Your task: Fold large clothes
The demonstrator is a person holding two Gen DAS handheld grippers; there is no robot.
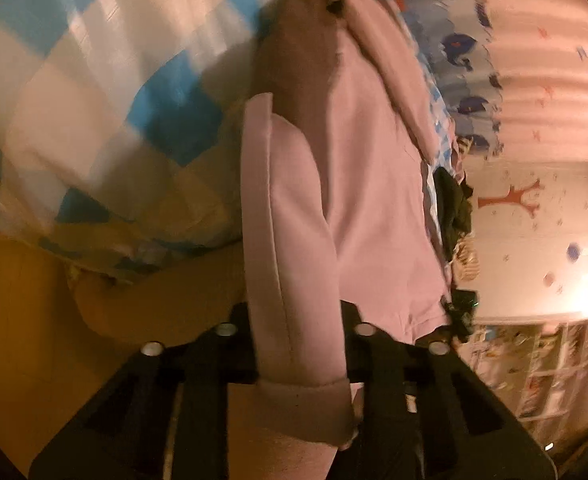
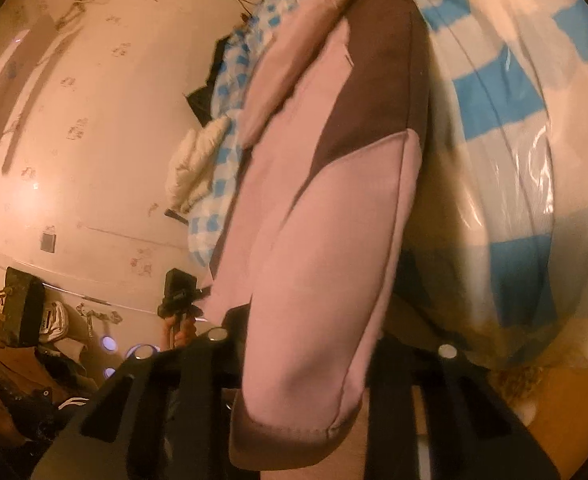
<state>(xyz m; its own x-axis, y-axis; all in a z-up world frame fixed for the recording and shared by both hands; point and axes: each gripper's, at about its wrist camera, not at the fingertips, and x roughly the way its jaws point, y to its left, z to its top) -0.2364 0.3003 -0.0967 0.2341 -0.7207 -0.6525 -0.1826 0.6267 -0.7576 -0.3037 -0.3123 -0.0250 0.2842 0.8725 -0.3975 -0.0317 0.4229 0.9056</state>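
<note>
A pink garment with brown panels (image 1: 358, 184) hangs lifted in front of the bed. In the left wrist view my left gripper (image 1: 294, 364) is shut on a pink sleeve cuff (image 1: 306, 408). In the right wrist view my right gripper (image 2: 306, 364) is shut on another thick pink part of the same garment (image 2: 318, 280), with a brown band (image 2: 278, 440) at its lower end. The fingertips of both grippers are hidden by cloth. The other gripper (image 2: 178, 292) shows small at the left of the right wrist view.
A blue-and-white checked bedcover (image 1: 94, 92) lies behind the garment, also in the right wrist view (image 2: 514, 120). A pile of other clothes (image 1: 454, 208) sits beside it. A pink patterned wall (image 1: 554, 80), shelves (image 1: 534, 368) and an orange floor (image 1: 22, 340) surround.
</note>
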